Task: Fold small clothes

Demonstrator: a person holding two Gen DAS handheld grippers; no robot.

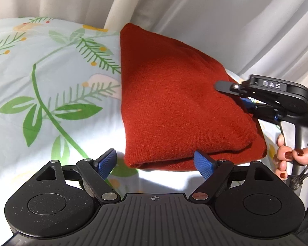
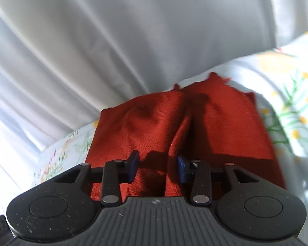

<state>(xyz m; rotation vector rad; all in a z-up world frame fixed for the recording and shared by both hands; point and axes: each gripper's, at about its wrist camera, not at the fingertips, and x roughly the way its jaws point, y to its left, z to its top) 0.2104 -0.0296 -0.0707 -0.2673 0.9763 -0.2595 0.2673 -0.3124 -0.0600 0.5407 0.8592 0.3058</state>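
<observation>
A rust-red knitted garment (image 1: 174, 106) lies folded in layers on a floral bedsheet (image 1: 51, 82). My left gripper (image 1: 156, 162) is open at the garment's near folded edge, with one blue pad on each side of its corner, holding nothing. My right gripper (image 2: 158, 167) is open just above the red garment (image 2: 154, 123), its blue pads apart with a raised fold of cloth between them. In the left wrist view the right gripper (image 1: 234, 94) reaches in from the right over the garment's right edge.
Pale curtains (image 1: 195, 10) hang right behind the bed, close to the garment's far edge. A hand with dark red nails (image 1: 287, 155) holds the right gripper's handle at the right. The floral sheet spreads to the left.
</observation>
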